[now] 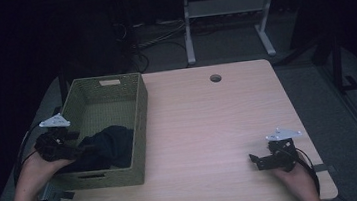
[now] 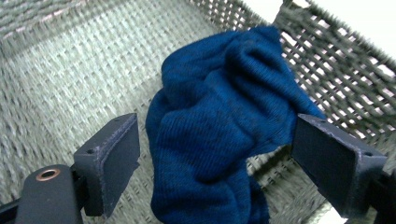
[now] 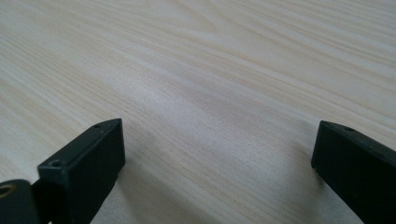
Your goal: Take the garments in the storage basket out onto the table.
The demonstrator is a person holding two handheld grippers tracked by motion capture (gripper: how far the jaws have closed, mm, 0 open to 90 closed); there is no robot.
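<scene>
A crumpled dark blue knitted cloth [image 2: 224,126] lies in the near end of a green woven basket [image 1: 140,109] at the table's left; in the high view the cloth [image 1: 108,147] looks almost black. My left gripper [image 2: 215,158] is open just over the cloth, its jaws wide on either side of it without clamping it. In the high view that left gripper [image 1: 78,150] reaches over the basket's left wall. My right gripper [image 1: 254,160] rests open near the table's front right, and its own view has the right gripper [image 3: 217,163] over bare wood with nothing between the jaws.
The light wooden table [image 1: 209,127] has a round cable hole [image 1: 215,78] near its far edge. Behind it stand the white legs of another desk [image 1: 188,29] and cables on the floor. The basket's far half holds nothing.
</scene>
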